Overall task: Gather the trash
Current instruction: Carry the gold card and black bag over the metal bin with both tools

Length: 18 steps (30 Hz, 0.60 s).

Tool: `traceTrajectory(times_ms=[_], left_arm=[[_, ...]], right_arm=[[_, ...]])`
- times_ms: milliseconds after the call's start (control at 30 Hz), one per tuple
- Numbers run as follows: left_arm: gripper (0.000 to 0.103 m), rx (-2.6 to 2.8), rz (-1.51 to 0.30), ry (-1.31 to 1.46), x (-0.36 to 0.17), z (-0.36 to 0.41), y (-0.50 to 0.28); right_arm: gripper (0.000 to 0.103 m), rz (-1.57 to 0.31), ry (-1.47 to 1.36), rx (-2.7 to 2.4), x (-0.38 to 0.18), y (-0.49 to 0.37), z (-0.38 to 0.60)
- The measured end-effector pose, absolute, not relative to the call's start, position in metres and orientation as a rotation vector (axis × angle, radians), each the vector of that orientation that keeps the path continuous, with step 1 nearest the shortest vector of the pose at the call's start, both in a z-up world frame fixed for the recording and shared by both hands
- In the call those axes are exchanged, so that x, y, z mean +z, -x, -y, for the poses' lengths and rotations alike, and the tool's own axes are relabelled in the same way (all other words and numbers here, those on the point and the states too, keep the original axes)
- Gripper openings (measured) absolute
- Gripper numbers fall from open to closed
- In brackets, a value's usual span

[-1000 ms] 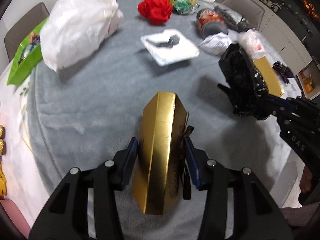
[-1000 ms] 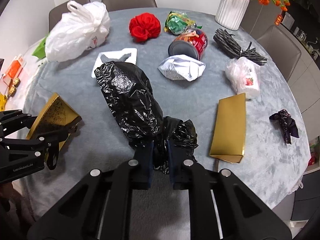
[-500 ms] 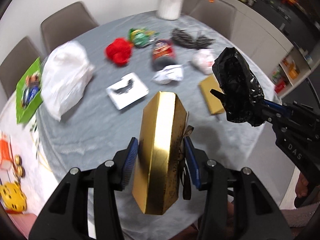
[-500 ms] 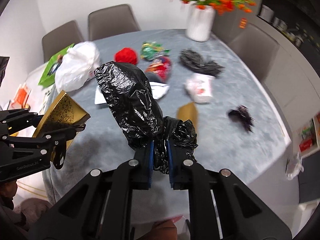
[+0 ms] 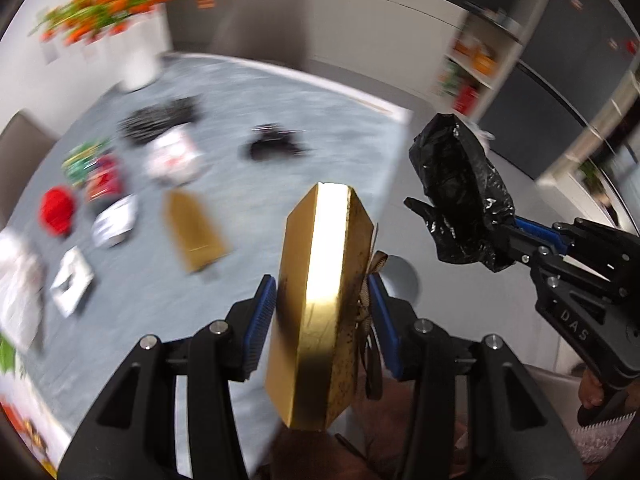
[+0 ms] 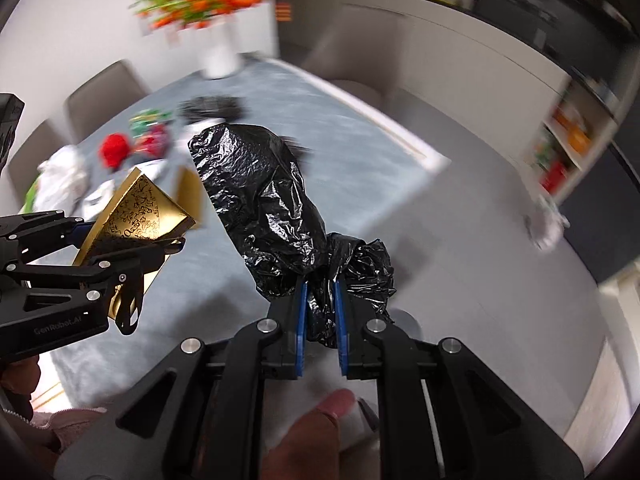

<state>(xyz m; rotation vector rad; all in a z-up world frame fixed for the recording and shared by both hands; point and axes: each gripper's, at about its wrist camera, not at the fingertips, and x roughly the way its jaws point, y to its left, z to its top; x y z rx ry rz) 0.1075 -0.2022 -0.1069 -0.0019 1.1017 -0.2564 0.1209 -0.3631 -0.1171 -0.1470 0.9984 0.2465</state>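
My left gripper (image 5: 322, 316) is shut on a gold gift box (image 5: 320, 304) and holds it upright in the air, off the table's near edge. The box also shows in the right wrist view (image 6: 138, 216). My right gripper (image 6: 320, 304) is shut on a crumpled black plastic bag (image 6: 268, 200), held up to the right of the box; the bag also shows in the left wrist view (image 5: 464, 192). Both are lifted away from the grey-clothed table (image 5: 280, 104).
On the table lie a second gold box (image 5: 196, 232), a red ball (image 5: 58, 212), a white tray (image 5: 72, 280), a white wrapper (image 5: 172, 156), black scraps (image 5: 276, 146) and a white vase of orange flowers (image 5: 140, 56). Grey floor and shelves (image 6: 560, 148) are at right.
Both grippers have swung right and pulled back from the table with their loads. The table now lies to the left and farther off; floor and shelves have come into view.
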Motion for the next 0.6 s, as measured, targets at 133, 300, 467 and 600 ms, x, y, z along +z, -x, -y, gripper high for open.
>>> traceTrajectory(times_ms=[133,300,467,600], left_arm=[[0.047,-0.341,-1.121,-0.042,-0.125,0.272,-0.127],[0.047,-0.406,-1.156,-0.057,-0.175,0.351,-0.154],[0.048,-0.451,-1.210,-0.080,-0.275,0.405,-0.180],[0.048,-0.434,-1.221,-0.135,-0.387,0.432,-0.200]], right_arm=[[0.011,-1.019,0.094,0.148,-0.134,-0.122,0.435],[0.011,-1.063,0.032,0.093,-0.184,-0.135,0.504],[0.011,-1.104,-0.015,0.037,-0.277,-0.157,0.547],[0.012,-1.142,-0.062,0.008,-0.371,-0.172,0.566]])
